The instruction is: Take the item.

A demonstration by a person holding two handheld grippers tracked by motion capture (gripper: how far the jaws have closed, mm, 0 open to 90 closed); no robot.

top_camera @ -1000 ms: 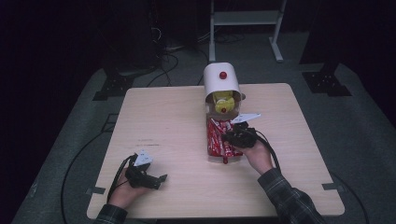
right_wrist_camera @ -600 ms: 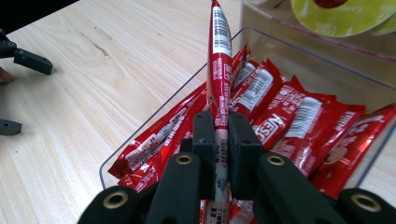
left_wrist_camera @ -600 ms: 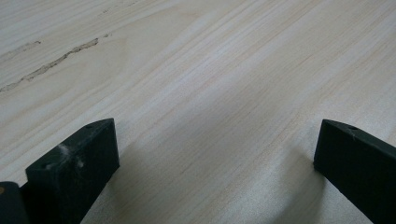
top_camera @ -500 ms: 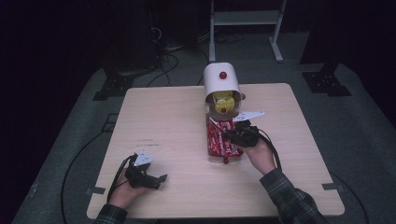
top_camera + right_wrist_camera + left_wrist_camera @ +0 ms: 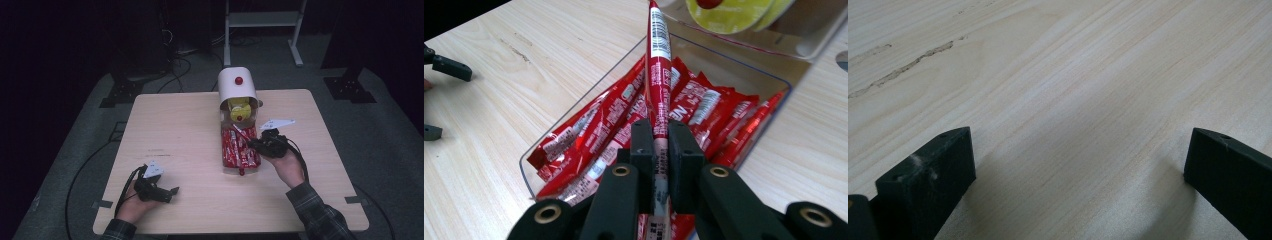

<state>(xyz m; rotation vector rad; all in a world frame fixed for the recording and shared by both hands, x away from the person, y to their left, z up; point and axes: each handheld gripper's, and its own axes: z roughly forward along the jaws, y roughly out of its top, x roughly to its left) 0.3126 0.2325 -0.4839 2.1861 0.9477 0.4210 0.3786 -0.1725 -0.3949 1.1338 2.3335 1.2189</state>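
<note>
R gripper (image 5: 658,145) clamped on one red sachet stick (image 5: 658,60), long axis toward 12 o'clock, above the clear tray (image 5: 531,172) of sticks. I see L gripper (image 5: 167,192) wide, empty, well apart at 8 o'clock. R nearer.

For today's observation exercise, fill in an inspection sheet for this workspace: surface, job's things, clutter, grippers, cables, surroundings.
Surface: pale wooden table, scuffed.
Job's things: clear tray of red sachets; one red stick sachet lifted over it; white dispenser with yellow pods behind.
Clutter: nothing seen.
Grippers: right gripper shut on the stick sachet; left gripper open, low over the table.
Cables: one trails from each gripper.
Surroundings: dark floor, white stand legs.
</note>
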